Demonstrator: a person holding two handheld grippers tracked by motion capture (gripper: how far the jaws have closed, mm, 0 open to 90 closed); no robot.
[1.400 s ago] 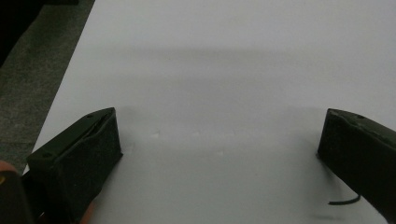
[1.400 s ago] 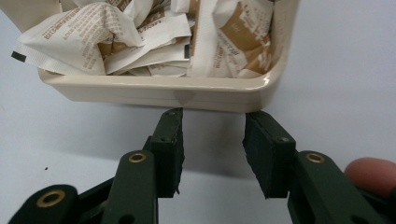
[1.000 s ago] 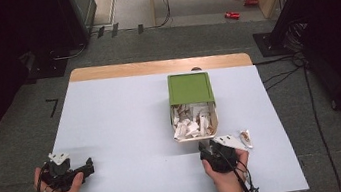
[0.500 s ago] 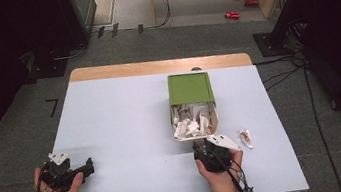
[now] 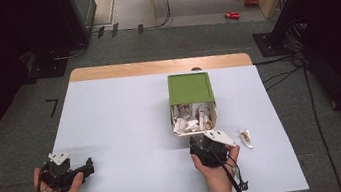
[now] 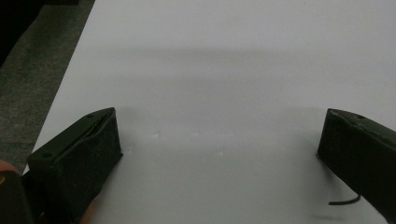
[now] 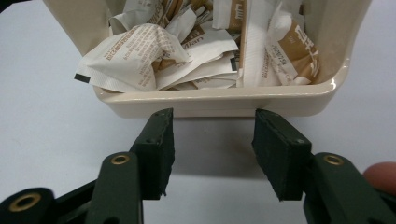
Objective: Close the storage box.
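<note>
We held the right gripper [image 7: 212, 154], its empty jaws just widened, directly before the bin [image 7: 219, 100] of sachets [image 7: 154, 56] to reach them, the open left gripper [image 5: 68, 172] parked far left of the bin.

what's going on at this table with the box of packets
A person holds a gripper in each hand at a pale table. The right gripper, jaws apart with nothing between them and just opening wider, points at the near rim of a cream box full of paper packets. One loose packet lies beside it. The left gripper rests open over bare table.
</note>
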